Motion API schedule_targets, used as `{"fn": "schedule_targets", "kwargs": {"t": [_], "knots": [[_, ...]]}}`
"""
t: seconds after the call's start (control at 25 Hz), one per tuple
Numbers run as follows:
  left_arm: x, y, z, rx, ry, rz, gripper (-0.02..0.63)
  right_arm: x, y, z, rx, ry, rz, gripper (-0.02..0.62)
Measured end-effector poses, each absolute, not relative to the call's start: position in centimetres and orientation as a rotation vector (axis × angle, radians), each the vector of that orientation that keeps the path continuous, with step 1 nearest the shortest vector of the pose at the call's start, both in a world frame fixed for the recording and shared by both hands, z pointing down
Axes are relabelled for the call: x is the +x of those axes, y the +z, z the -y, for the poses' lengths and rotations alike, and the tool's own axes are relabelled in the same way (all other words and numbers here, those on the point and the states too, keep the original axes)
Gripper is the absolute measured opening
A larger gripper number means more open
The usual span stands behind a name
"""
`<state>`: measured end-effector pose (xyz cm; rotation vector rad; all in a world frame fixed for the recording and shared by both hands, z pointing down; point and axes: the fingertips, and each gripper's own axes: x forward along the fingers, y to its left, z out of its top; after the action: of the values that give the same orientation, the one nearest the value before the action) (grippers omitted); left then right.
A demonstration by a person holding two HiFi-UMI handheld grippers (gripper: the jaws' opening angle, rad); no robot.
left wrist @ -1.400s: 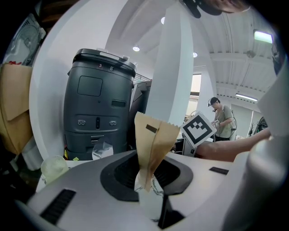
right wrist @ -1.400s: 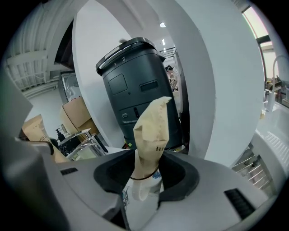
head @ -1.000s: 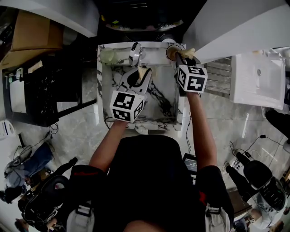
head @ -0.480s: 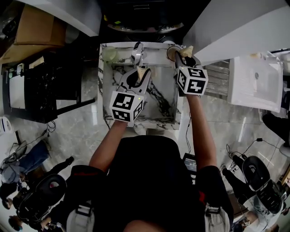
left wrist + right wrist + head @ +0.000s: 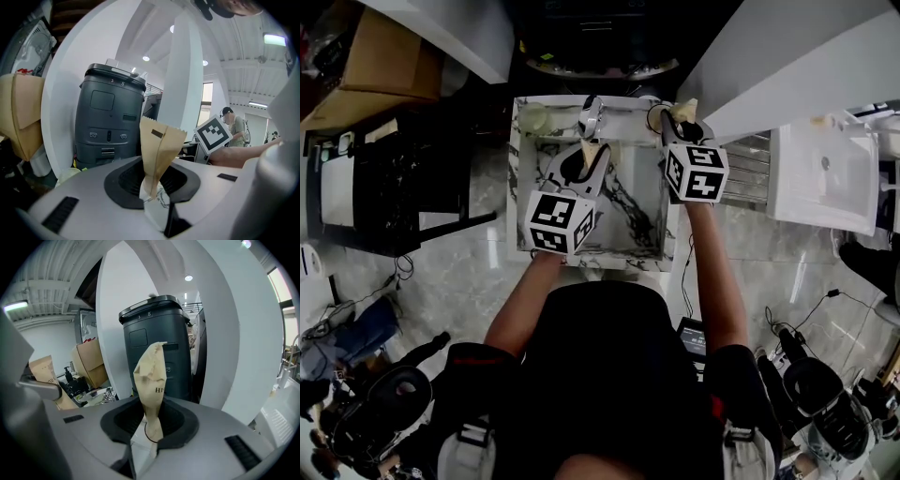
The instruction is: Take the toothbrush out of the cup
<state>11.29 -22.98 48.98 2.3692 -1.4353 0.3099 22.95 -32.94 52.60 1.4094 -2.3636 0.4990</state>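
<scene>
Person: someone in a dark top (image 5: 600, 375) fills the lower middle of the head view, with both forearms reaching up the frame.
Left gripper: the left gripper (image 5: 590, 157) (image 5: 157, 201) sits just left of centre in the head view, over the basin. Its jaws stand narrow and pinch a flat brown paper packet (image 5: 596, 148) (image 5: 159, 145), which sticks up between them.
Right gripper: the right gripper (image 5: 680, 122) (image 5: 147, 437) is at the upper right of the basin. Its jaws have just been closing and now squeeze the foot of a crumpled brown paper-wrapped toothbrush (image 5: 688, 109) (image 5: 151, 376).
Toothbrush: only the wrapper shows. It stands upright in the right jaws, above centre and to the right in the head view.
Basin: a white, dark-veined rectangular marble basin (image 5: 515, 178) lies under both grippers.
Tap: a chrome tap (image 5: 590, 111) stands at the middle of the basin's top edge.
Cup: a round brownish cup (image 5: 653, 114) sits on the basin's upper right corner, just beside the right jaws. Whether the wrapper still touches it cannot be told.
Beyond: a dark grey lidded bin (image 5: 110, 122) (image 5: 154, 343) stands behind both packets.
</scene>
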Motion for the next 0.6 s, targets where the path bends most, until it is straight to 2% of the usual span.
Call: {"fn": "schedule_targets", "kwargs": {"t": [0.6], "knots": [[8.9, 46.2, 19.6, 2.414, 0.282, 1.425, 0.083, 20.6, 48.1, 29.1, 1.441, 0.393, 2.410, 0.091]]}}
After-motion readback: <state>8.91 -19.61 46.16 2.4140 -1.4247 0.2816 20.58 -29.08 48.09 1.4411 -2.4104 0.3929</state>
